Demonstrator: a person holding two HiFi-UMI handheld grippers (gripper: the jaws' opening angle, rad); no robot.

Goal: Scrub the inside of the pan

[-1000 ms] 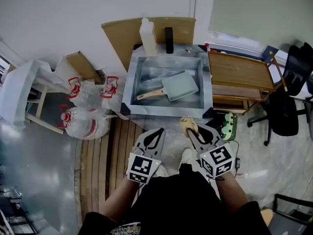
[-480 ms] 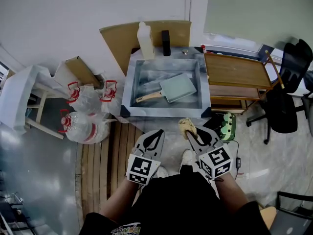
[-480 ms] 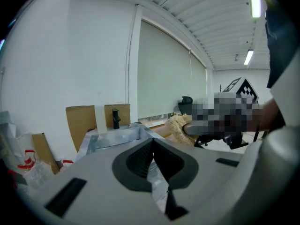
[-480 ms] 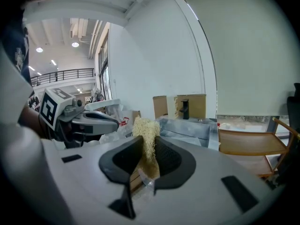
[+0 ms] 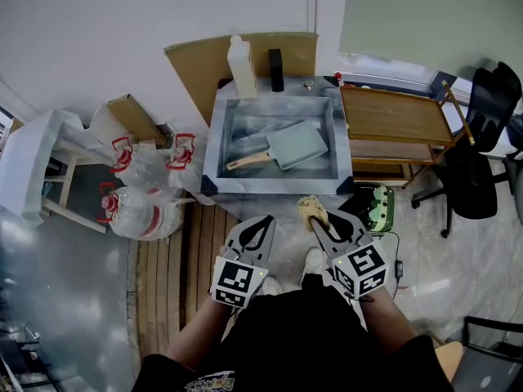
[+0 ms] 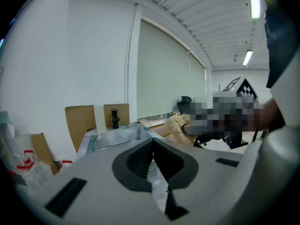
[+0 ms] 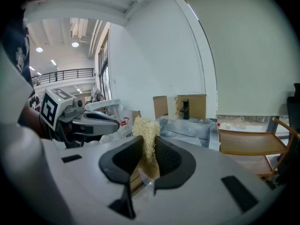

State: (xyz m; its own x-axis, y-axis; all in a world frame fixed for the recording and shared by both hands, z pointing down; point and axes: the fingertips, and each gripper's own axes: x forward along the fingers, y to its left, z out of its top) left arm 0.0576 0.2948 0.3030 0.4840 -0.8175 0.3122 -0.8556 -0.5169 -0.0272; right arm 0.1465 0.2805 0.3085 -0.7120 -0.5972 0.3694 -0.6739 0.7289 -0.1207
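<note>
While the left gripper [image 5: 263, 223] sits closed on nothing before the sink [image 5: 214, 149], the pale green rectangular pan [image 5: 298, 145] lies inside that sink, its wooden handle [image 5: 249, 159] pointing left, well apart from both grippers. The right gripper [image 5: 315, 223] clamps a straw-coloured fibrous scrubber [image 5: 310, 208] near the sink's front rim.

Ahead of me a white bottle [image 5: 242, 65] and a black tap [image 5: 277, 70] stand at the steel sink's [image 5: 214, 149] back rim, with cardboard [image 5: 196, 64] leaning behind them. To my right is a wooden trolley [image 5: 392, 121], with a black office chair [image 5: 474, 186] beyond it. Red-handled plastic bags [image 5: 139, 190] lie to my left.
</note>
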